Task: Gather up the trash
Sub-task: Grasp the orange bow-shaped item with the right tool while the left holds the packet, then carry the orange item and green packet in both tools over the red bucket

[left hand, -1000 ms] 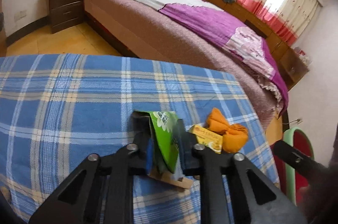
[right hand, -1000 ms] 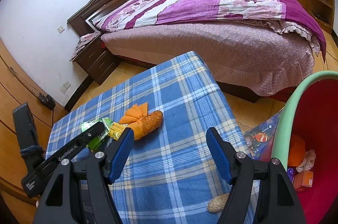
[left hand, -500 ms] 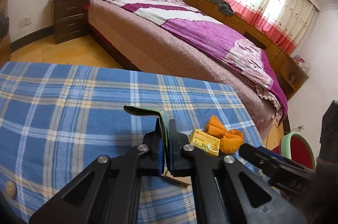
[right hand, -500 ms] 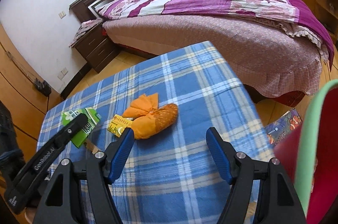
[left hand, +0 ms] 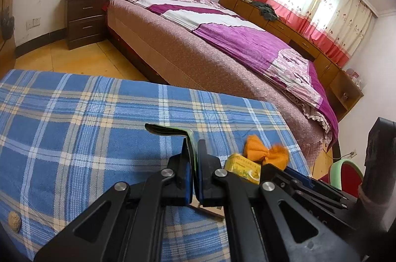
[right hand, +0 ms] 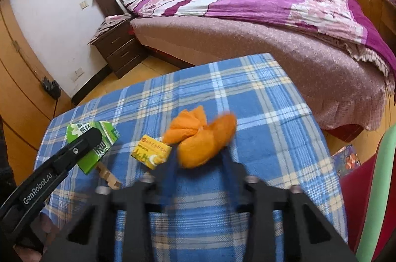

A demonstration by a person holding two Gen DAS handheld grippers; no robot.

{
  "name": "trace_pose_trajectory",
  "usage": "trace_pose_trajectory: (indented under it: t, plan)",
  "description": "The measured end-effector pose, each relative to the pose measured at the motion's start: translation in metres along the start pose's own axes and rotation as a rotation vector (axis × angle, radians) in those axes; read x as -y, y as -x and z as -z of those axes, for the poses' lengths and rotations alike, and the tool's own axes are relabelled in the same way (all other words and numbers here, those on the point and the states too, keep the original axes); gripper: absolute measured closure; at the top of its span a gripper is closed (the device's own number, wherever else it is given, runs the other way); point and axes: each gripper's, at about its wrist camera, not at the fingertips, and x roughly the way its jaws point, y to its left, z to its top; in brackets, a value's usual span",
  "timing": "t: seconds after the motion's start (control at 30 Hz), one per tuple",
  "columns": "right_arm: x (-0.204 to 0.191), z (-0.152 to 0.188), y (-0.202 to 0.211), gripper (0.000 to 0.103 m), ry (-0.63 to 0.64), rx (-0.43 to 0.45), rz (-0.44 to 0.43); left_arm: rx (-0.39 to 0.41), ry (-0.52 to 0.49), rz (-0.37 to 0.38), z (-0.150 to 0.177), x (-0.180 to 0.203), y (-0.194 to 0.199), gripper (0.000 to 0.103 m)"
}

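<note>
Pinching a flat green carton (left hand: pixel 190 138), left gripper (left hand: pixel 193 158) over plaid cloth (left hand: pixel 74 138).

A flattened green carton (right hand: pixel 92 144), printed with white lettering, is seen at the left of the right wrist view, tilted. A small yellow box (right hand: pixel 151 151) is found near the centre, lying flat. An orange cloth bundle (right hand: pixel 200 135), knotted in the middle, is touched by the box's upper right corner.
</note>
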Motion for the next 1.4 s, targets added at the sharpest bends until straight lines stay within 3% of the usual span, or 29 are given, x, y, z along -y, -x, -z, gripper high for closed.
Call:
trace_pose_trajectory:
  t: [0.27, 0.73, 1.07, 1.4]
  plan:
    - [0.007, 0.005, 0.015, 0.084, -0.026, 0.021, -0.031, 0.02, -0.034, 0.003, -0.004, 0.007, 0.007, 0.1]
    - [0.032, 0.028, 0.11, 0.084, -0.091, 0.117, -0.052, 0.041, -0.148, 0.056, 0.006, 0.059, 0.053, 0.1]
    - [0.07, 0.062, 0.17, 0.084, -0.169, 0.177, 0.004, 0.019, -0.22, 0.144, 0.032, 0.11, 0.083, 0.1]
    - [0.128, 0.098, 0.209, 0.084, -0.266, 0.203, 0.097, -0.035, -0.297, 0.223, 0.062, 0.171, 0.088, 0.1]
